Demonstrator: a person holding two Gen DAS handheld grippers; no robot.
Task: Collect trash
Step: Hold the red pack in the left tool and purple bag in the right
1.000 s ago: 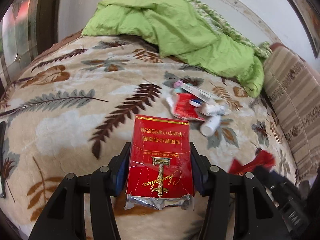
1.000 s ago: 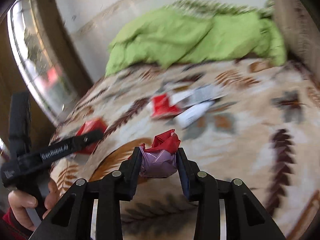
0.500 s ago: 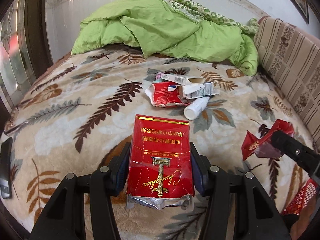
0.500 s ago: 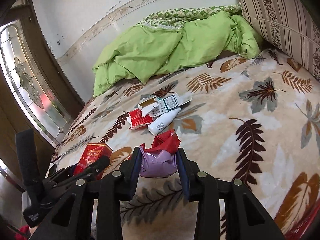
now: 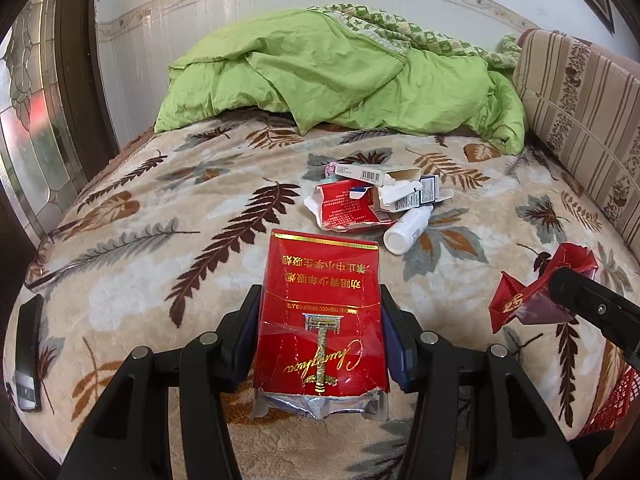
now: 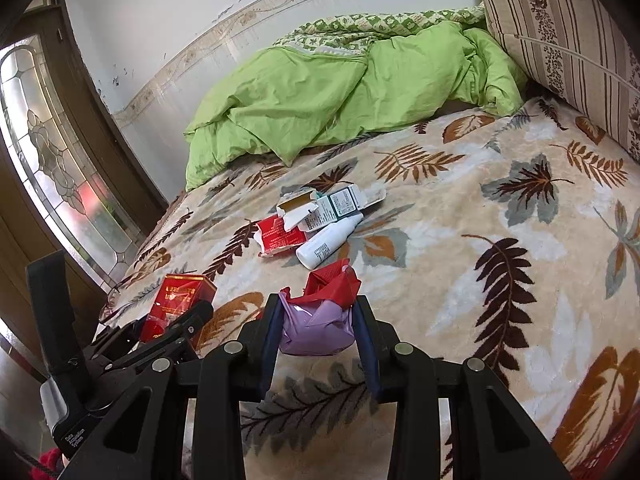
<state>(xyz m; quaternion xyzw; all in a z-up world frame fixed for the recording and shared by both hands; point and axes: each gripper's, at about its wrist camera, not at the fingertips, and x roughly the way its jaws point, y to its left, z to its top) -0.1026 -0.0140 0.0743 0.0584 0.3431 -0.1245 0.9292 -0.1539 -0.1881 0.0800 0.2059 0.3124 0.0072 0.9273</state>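
Through my left wrist camera, my left gripper (image 5: 320, 332) tilts down over the bed (image 5: 132, 280), its jaws partly closed on a red cigarette pack (image 5: 320, 304) with torn foil at its near end. Ahead on the leaf-print blanket lies a heap of trash (image 5: 376, 200): a torn red pack, small cartons, a white bottle. A green quilt (image 5: 344, 76) is bunched by the wall, and a phone (image 5: 28, 352) lies at the left edge.

Through my right wrist camera, my right gripper (image 6: 318, 332) also slants down, jaws narrowly set, pinching a crumpled red-and-purple wrapper (image 6: 320, 312). A striped cushion (image 6: 568, 36) stands right, a stained-glass door (image 6: 52, 176) left.
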